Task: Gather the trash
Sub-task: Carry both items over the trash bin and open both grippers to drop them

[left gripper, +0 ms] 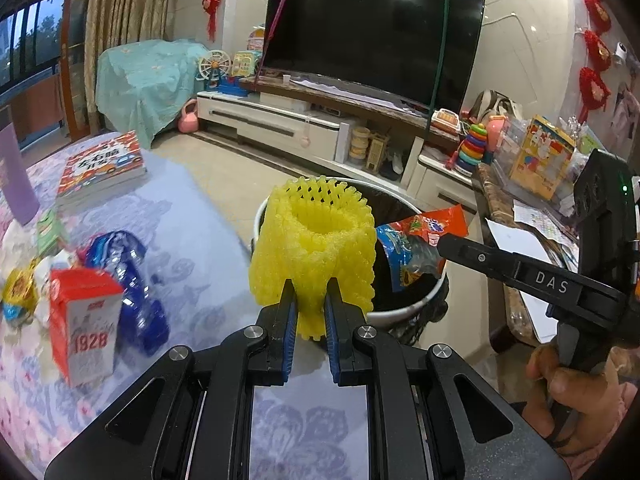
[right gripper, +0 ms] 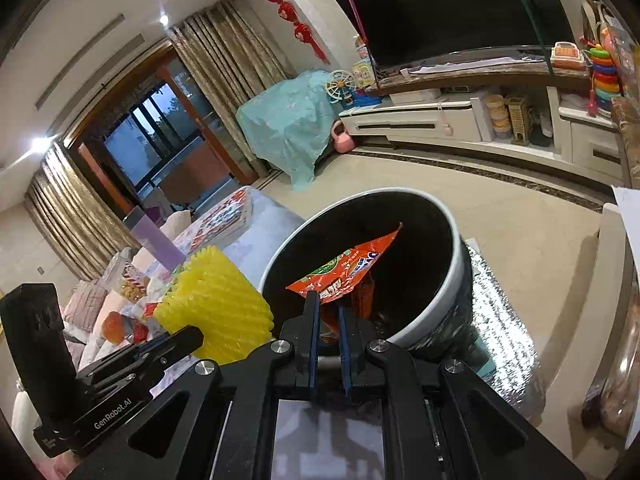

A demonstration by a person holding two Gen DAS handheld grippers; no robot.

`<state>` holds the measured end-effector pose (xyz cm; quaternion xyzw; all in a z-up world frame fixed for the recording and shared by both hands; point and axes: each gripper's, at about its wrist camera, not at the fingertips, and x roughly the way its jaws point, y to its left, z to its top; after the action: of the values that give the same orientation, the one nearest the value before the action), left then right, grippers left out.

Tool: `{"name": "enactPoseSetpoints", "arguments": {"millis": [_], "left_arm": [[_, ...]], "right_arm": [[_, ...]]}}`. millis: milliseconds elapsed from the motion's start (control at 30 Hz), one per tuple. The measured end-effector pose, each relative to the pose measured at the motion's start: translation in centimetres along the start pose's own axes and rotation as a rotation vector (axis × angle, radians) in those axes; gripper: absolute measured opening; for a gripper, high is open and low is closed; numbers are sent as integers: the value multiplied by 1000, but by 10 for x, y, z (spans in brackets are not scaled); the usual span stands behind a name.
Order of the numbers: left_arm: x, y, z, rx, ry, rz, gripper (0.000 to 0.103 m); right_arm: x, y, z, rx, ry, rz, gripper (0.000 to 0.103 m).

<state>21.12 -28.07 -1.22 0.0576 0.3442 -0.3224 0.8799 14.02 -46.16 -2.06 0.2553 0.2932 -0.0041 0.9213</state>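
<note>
Left gripper (left gripper: 311,300) is clamped on a yellow foam net (left gripper: 316,240): light, soft, crushable, best pinched at its lower edge. Right gripper (right gripper: 329,312) pinches an orange snack wrapper (right gripper: 344,270), thin and slippery, with the bin (right gripper: 448,272) just ahead.

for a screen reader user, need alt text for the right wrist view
The right gripper holds an orange snack wrapper over a white-rimmed trash bin lined in black. At left, the left gripper holds a yellow foam net beside the bin.

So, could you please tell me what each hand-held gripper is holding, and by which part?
Left hand-held gripper: yellow foam net, pinched at its lower edge. Right hand-held gripper: orange snack wrapper, by its lower end.
</note>
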Motion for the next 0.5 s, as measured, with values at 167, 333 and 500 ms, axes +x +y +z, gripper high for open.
{"name": "enactPoseSetpoints", "arguments": {"millis": [167, 333, 500], "left_arm": [[14, -4, 6, 8, 21, 1, 12], [28, -5, 16, -1, 45, -15, 12], [36, -8, 21, 13, 48, -9, 16]], "right_arm": [[7, -7, 8, 3, 11, -10, 8], [13, -9, 14, -2, 29, -20, 8], [19, -13, 20, 10, 44, -34, 9]]}}
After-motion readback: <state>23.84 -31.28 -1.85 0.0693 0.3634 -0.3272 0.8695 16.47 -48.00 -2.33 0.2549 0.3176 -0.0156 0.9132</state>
